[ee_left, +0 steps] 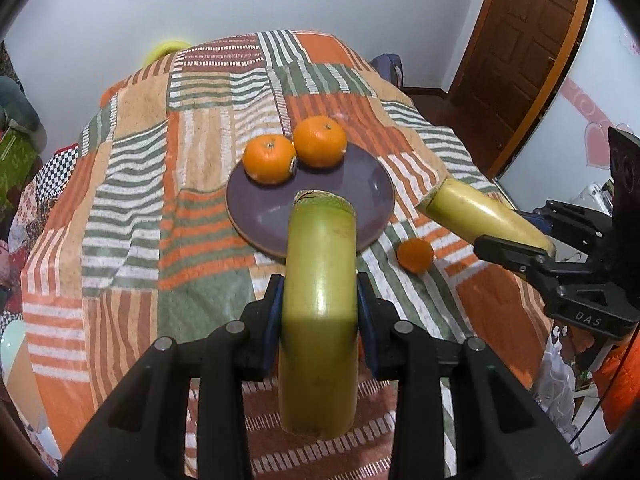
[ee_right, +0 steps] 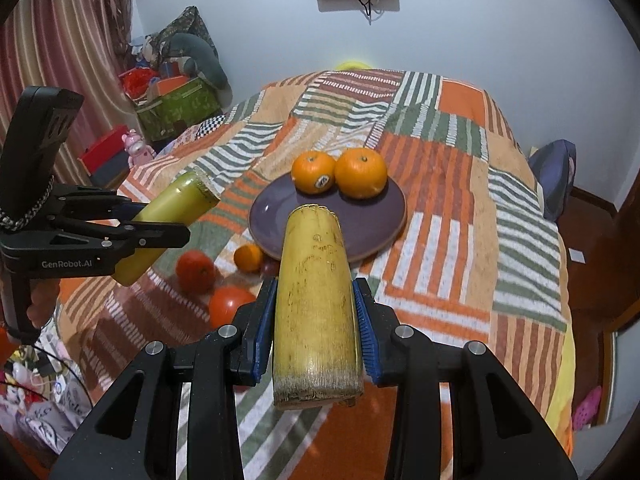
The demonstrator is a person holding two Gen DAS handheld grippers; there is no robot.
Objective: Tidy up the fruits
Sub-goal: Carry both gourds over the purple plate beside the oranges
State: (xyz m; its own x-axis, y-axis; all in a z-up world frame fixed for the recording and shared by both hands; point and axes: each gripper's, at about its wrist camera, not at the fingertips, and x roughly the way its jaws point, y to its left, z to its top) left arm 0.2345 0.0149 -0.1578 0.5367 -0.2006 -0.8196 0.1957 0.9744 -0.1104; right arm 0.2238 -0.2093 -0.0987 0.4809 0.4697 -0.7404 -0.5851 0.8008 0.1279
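A purple plate (ee_left: 360, 196) (ee_right: 276, 208) lies on the striped bedspread with two oranges (ee_left: 268, 159) (ee_left: 320, 141) at its far rim; they also show in the right wrist view (ee_right: 313, 171) (ee_right: 361, 173). My left gripper (ee_left: 320, 292) is shut on a greenish-yellow cut stalk piece (ee_left: 320, 280), held above the plate's near edge; it shows in the right wrist view (ee_right: 168, 216). My right gripper (ee_right: 316, 312) is shut on a yellower stalk piece (ee_right: 314, 300), seen in the left wrist view (ee_left: 480, 216) right of the plate.
A small orange fruit (ee_left: 415, 255) (ee_right: 248, 257) lies near the plate's front. Two red-orange fruits (ee_right: 195, 271) (ee_right: 228, 306) and a small dark one (ee_right: 270, 267) lie on the bedspread. A door (ee_left: 532, 40) stands to the right, boxes and toys (ee_right: 172, 92) to the left.
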